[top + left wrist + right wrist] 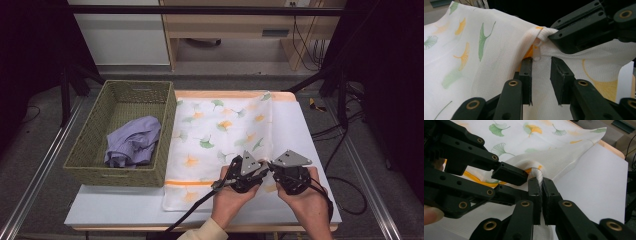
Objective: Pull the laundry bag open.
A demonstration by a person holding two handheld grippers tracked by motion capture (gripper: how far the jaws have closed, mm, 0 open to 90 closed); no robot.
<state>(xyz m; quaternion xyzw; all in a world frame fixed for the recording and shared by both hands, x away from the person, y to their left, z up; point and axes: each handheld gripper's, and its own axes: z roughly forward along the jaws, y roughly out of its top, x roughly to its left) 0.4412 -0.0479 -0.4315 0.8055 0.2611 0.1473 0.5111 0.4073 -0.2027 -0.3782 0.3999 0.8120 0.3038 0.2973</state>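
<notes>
A white cloth (215, 130) printed with green and orange ginkgo leaves lies spread on the white table (300, 130). Near its front right part the two grippers meet tip to tip. My right gripper (541, 185) is shut on a bunched white fold of the cloth (564, 160), lifting it into a small ridge. My left gripper (541, 65) stands open, jaws a finger-width apart, with a small translucent tab (537, 51) at the cloth's seam just at their tips and untouched. In the high view the left gripper (257, 167) sits just left of the right gripper (275, 166).
A woven green basket (87, 140) stands at the table's left and holds a crumpled lilac garment (132, 142). Bare white tabletop lies right of the cloth and along the front edge. Cables trail from both grippers toward the person.
</notes>
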